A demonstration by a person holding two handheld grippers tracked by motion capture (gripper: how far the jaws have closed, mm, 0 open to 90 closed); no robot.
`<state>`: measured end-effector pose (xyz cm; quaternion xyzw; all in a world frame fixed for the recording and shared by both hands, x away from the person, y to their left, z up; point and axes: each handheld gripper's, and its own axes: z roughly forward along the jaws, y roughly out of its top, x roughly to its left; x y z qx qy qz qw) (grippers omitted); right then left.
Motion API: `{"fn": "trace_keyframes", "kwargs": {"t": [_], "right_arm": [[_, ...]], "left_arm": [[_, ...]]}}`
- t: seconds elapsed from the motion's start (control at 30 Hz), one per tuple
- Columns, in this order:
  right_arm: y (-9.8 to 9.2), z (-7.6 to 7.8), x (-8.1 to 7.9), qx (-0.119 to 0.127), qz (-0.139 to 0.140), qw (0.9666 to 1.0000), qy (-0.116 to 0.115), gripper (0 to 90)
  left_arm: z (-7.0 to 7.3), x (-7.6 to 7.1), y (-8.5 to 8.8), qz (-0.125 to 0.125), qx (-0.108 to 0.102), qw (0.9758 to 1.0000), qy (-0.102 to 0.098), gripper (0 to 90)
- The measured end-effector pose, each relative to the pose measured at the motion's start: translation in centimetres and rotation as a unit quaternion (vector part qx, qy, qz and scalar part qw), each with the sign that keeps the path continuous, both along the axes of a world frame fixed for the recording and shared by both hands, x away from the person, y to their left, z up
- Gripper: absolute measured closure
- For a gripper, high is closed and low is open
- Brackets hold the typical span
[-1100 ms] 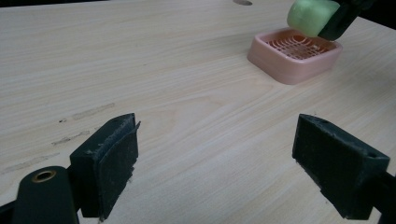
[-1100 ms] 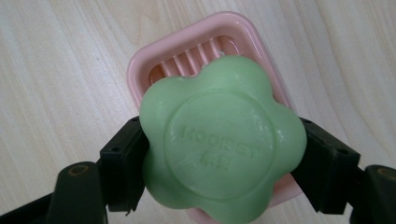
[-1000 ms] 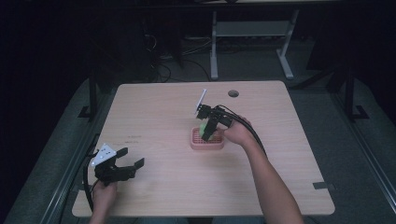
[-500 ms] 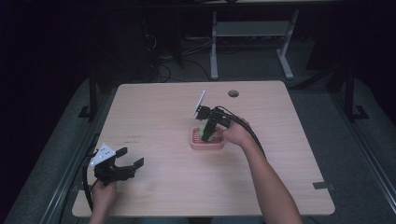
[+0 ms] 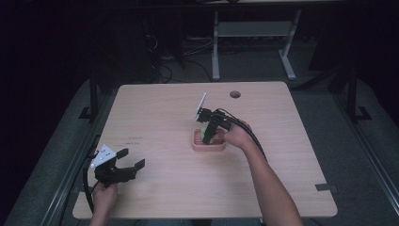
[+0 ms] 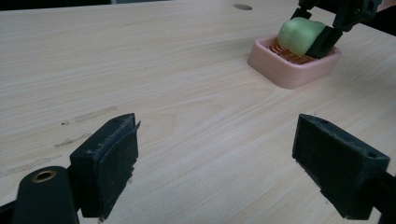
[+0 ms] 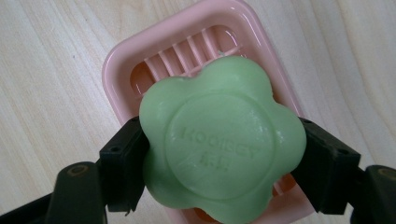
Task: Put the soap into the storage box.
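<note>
A green flower-shaped soap bar [image 7: 219,135] is clamped between the two jaws of my right gripper [image 5: 207,133], just above a pink slatted soap dish [image 7: 187,51]. In the high view the dish [image 5: 209,147] sits near the table's middle, and the soap [image 5: 203,132] shows as a small green patch over it. The left gripper view shows the soap [image 6: 301,35] tilted over the dish [image 6: 285,70], and whether it touches the slats I cannot tell. My left gripper [image 5: 127,165] rests low at the table's front left, jaws wide open and empty.
The wooden table [image 5: 155,113] has a round cable hole [image 5: 235,94] near its far edge. A metal frame [image 5: 254,33] and cables stand on the dark floor behind the table. Faint scuff marks [image 6: 88,114] lie on the wood ahead of the left gripper.
The right gripper with the soap has shifted slightly over the dish. The left gripper has stayed where it was.
</note>
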<state>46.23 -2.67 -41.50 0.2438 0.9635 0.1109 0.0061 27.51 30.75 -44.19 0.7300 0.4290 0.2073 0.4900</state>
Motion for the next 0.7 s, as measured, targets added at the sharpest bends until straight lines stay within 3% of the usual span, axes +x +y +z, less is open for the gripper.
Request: {"fn": "trace_keyframes", "kwargs": {"t": [0.7], "right_arm": [[-0.21,0.15,0.26,0.007,-0.009,0.9999,0.0,25.5]], "left_arm": [[0.0,0.05,0.02,0.001,-0.004,1.0,0.0,14.0]]}}
